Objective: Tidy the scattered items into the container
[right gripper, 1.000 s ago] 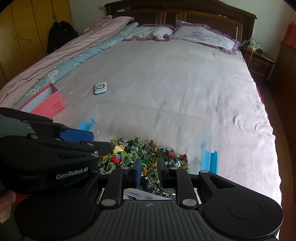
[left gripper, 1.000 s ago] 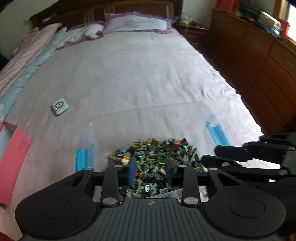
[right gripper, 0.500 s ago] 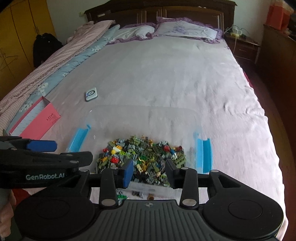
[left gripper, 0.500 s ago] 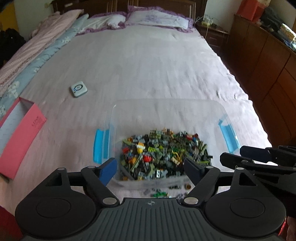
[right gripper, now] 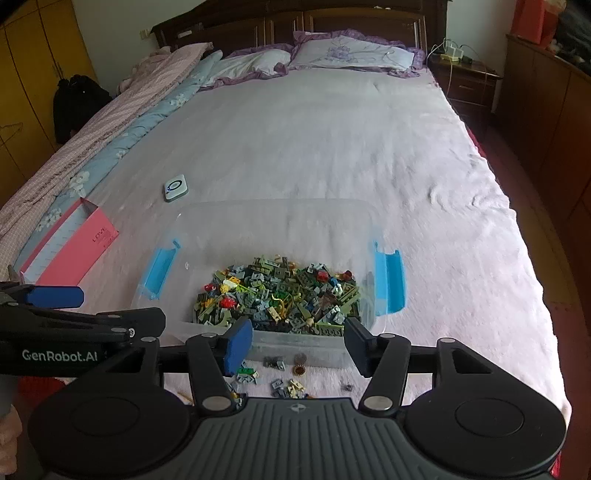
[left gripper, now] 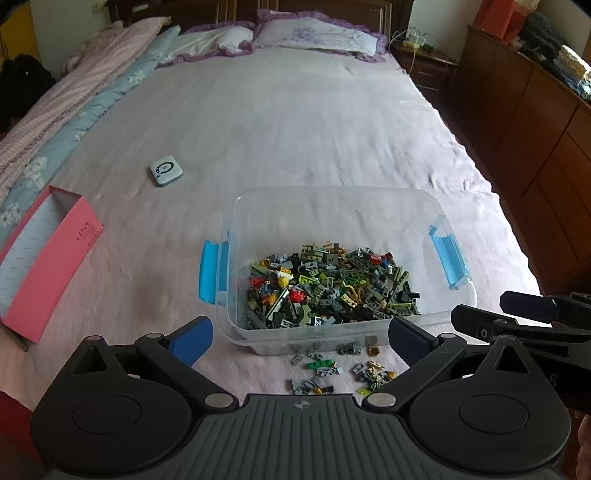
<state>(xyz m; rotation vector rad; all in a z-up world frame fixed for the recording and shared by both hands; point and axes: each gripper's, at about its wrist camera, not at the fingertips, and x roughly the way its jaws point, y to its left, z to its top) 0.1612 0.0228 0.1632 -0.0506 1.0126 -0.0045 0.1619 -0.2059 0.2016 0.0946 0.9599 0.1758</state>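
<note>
Clear plastic container [left gripper: 369, 206] with blue side latches [left gripper: 448, 256] sits on the bed [left gripper: 295, 122], near its foot edge. Inside, a heap of small building pieces [left gripper: 328, 284], mostly grey and olive with red, yellow and orange bits, piled toward the near wall. Far half of the container floor bare.

Scattered pieces [left gripper: 332, 365] lie on the pink sheet just outside the near wall: grey plates, one green strip, tan bits, a small toothed wheel [left gripper: 373, 350] close against the wall. They fall into loose clusters, touching within each and apart from one another.

Left gripper [left gripper: 300, 332]: jaws opening, spread wide, nothing between the pads. The loose pieces lie below and between its fingers; the container's near wall stands just beyond the fingertips [left gripper: 192, 334]. Seen from the right wrist camera, it enters from the left edge, beside the container's left latch.

Right gripper [right gripper: 298, 341]: jaws opening, about half spread, pads bare, nothing held. Its fingertips [right gripper: 238, 341] frame the container's near wall; the loose pieces [right gripper: 284, 384] lie on the sheet below, between the fingers and the gripper body. In the left wrist view it shows at the right edge, beside the container's near right corner.

Further out: a pink open box [left gripper: 44, 258] on the bed left of the container, well apart. A small white square device [left gripper: 166, 170] beyond it. Pillows [left gripper: 317, 35] at the headboard; folded quilts [left gripper: 74, 110] along the left side; dark wooden cabinets [left gripper: 535, 129] to the right.
</note>
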